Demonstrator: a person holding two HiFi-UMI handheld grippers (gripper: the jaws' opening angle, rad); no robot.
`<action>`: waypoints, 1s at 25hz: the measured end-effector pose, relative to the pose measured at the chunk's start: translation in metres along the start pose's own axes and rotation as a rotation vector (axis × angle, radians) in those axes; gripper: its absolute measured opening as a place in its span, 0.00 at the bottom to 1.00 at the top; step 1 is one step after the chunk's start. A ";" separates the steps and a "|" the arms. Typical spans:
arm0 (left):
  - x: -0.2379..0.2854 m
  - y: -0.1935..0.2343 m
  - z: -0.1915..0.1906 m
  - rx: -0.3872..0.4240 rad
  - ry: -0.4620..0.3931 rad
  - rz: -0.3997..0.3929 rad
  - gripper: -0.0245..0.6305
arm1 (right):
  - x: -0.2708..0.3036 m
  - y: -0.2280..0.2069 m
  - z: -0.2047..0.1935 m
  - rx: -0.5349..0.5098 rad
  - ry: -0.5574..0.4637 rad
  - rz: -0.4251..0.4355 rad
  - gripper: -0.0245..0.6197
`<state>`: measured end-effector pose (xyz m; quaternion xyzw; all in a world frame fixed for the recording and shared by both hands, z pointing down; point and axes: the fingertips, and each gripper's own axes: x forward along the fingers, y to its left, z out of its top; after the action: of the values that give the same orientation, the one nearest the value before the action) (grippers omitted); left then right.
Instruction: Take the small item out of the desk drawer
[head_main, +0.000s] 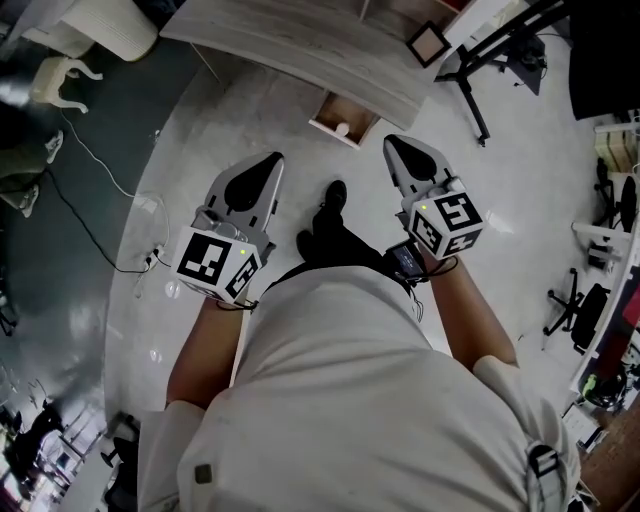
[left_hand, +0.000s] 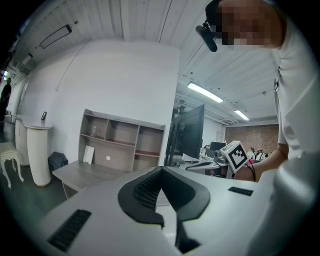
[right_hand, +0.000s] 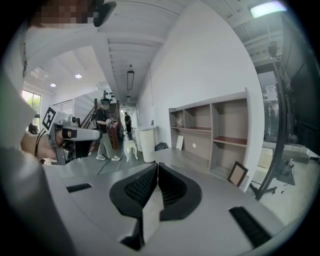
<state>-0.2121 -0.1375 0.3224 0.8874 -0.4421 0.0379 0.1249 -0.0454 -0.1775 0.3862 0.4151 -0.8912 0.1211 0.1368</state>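
In the head view a pale wooden desk (head_main: 300, 50) stands ahead with one small drawer (head_main: 327, 110) pulled out under its front edge. A small white item (head_main: 342, 129) lies inside the drawer. My left gripper (head_main: 272, 160) is held short of the drawer and to its left, jaws together, nothing between them. My right gripper (head_main: 391, 142) hangs just right of the drawer, also shut and empty. The left gripper view shows the left gripper (left_hand: 161, 170) aimed above the desk (left_hand: 85, 172). In the right gripper view the right gripper (right_hand: 158, 165) points along the desk (right_hand: 185, 160).
A shelf unit (left_hand: 120, 140) stands on the desk, with a small picture frame (head_main: 428, 43) near its right end. A white chair (head_main: 100, 25) stands far left, cables (head_main: 95, 165) trail over the floor, and black stand legs (head_main: 478, 75) reach out at the right.
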 end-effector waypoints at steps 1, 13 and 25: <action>0.004 0.002 -0.001 -0.004 0.005 -0.002 0.06 | 0.004 -0.002 -0.003 0.003 0.010 0.004 0.07; 0.076 0.024 -0.036 -0.034 0.077 -0.021 0.06 | 0.055 -0.057 -0.042 0.067 0.124 0.023 0.07; 0.144 0.059 -0.097 -0.067 0.194 -0.031 0.06 | 0.127 -0.084 -0.131 0.185 0.304 0.076 0.08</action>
<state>-0.1672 -0.2585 0.4530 0.8817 -0.4152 0.1069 0.1971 -0.0405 -0.2768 0.5610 0.3688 -0.8604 0.2688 0.2266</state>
